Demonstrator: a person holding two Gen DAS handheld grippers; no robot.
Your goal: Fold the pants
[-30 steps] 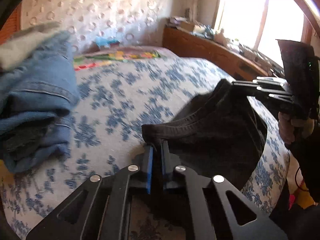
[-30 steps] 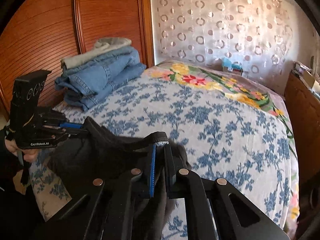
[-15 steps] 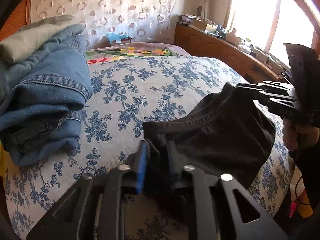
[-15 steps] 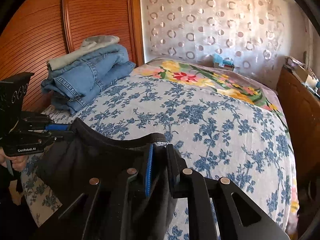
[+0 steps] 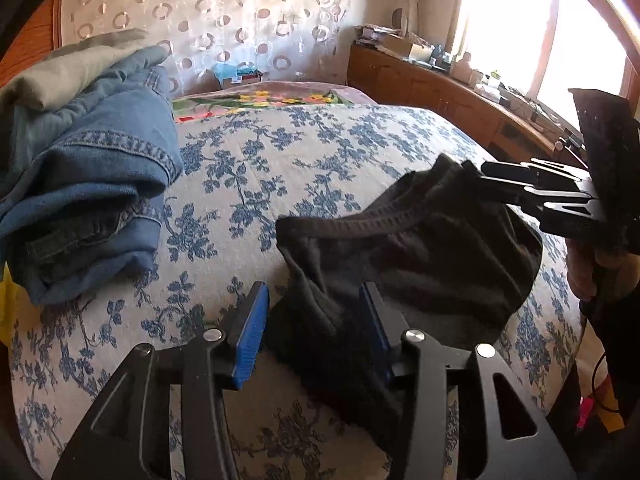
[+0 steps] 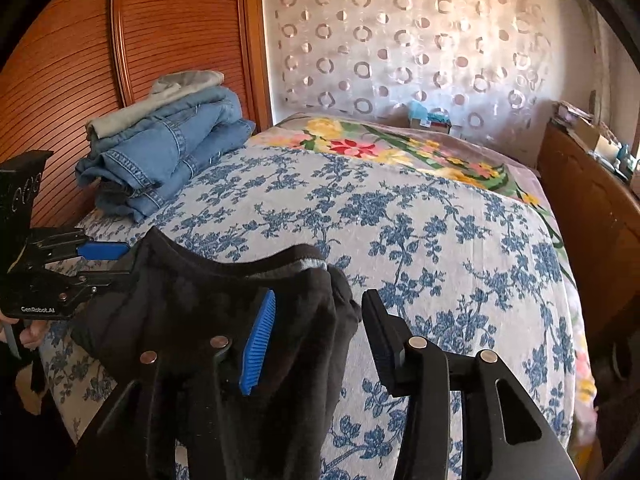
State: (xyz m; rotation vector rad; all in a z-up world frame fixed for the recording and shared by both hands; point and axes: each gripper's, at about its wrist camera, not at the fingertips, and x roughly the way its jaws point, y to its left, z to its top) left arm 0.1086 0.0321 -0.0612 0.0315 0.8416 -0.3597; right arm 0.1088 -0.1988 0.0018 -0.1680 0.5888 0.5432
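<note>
A: Counts? One black pants (image 5: 420, 256), two grippers: left gripper (image 5: 316, 332), right gripper (image 6: 320, 332).
B: One stack of folded clothes (image 6: 160, 152), one bed (image 6: 420, 216). One curtain (image 6: 400, 40).

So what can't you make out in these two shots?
- Black pants: legs run off the bottom edge in both views, behind the gripper frames.
- Jeans pile: left wrist view crops its left side.
- Clutter on the sideboard: too small, washed out by window glare.
</note>
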